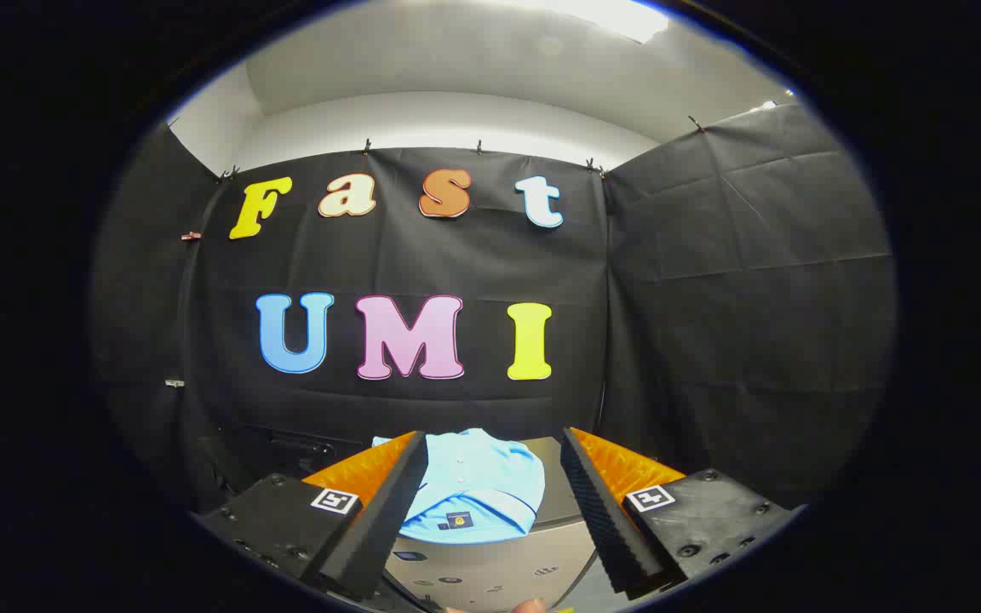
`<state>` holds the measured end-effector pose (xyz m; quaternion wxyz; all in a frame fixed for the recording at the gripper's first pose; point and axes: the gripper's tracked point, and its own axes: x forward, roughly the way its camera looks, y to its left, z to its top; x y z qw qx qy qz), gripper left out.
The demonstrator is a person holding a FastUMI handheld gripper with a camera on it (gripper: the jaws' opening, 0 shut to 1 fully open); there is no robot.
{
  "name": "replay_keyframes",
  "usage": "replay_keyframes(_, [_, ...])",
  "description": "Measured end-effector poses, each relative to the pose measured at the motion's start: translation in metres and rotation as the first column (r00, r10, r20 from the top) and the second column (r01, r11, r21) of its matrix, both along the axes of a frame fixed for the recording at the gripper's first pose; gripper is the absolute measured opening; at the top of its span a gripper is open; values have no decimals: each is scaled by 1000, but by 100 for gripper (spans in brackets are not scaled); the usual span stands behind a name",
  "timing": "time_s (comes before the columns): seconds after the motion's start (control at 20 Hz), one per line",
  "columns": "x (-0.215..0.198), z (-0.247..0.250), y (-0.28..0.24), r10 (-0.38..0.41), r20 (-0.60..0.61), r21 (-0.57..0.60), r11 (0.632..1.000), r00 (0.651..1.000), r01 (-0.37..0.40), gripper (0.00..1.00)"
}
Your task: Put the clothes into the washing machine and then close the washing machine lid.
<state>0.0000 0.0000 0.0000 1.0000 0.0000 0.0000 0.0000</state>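
Right now I have the gripper [490, 447] held level and looking straight ahead, and its jaws stand wide apart with nothing caught between them. Neither finger [388, 502] touches anything that I can see. Taking the washing machine [499, 566] as my landmark: it sits low, just ahead of the fingers and partly between them, and I see its pale grey top and part of its front panel with a few small dark marks that are too small for me to make out. On top of the washing machine lies a light blue polo shirt [473, 485], folded or bunched, with a button placket running up its middle, a white stripe along one hem and a small dark tag near its lower edge. The shirt rests on the machine's top surface, toward the left-hand finger, whose inner edge hides part of it; the right-hand finger stands clear of the shirt, with bare machine top between the two. I cannot tell from here whether the washing machine's lid is open or closed, since the shirt and the fingers cover most of it. Behind the washing machine hangs the black cloth wall [712, 298] of the booth, and above that a white ceiling [473, 77] with a bright light.
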Motion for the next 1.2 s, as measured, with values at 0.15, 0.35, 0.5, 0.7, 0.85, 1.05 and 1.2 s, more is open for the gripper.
replay_keyframes(0.15, [0,1,2,6,1,4,1000,1000,-6,98])
replay_keyframes(0.35, [0,-1,7,13,-2,3,1000,1000,-13,98])
replay_keyframes(0.5, [2,1,10,12,-2,1,1000,1000,-12,98])
replay_keyframes(0.7, [3,1,14,18,3,2,1000,1000,-18,98])
replay_keyframes(0.85, [7,0,19,29,-1,22,999,1000,-29,98])
replay_keyframes(1.05, [22,-4,22,30,-13,19,999,999,-30,98])
replay_keyframes(1.2, [39,-13,24,33,-37,8,999,999,-33,98])
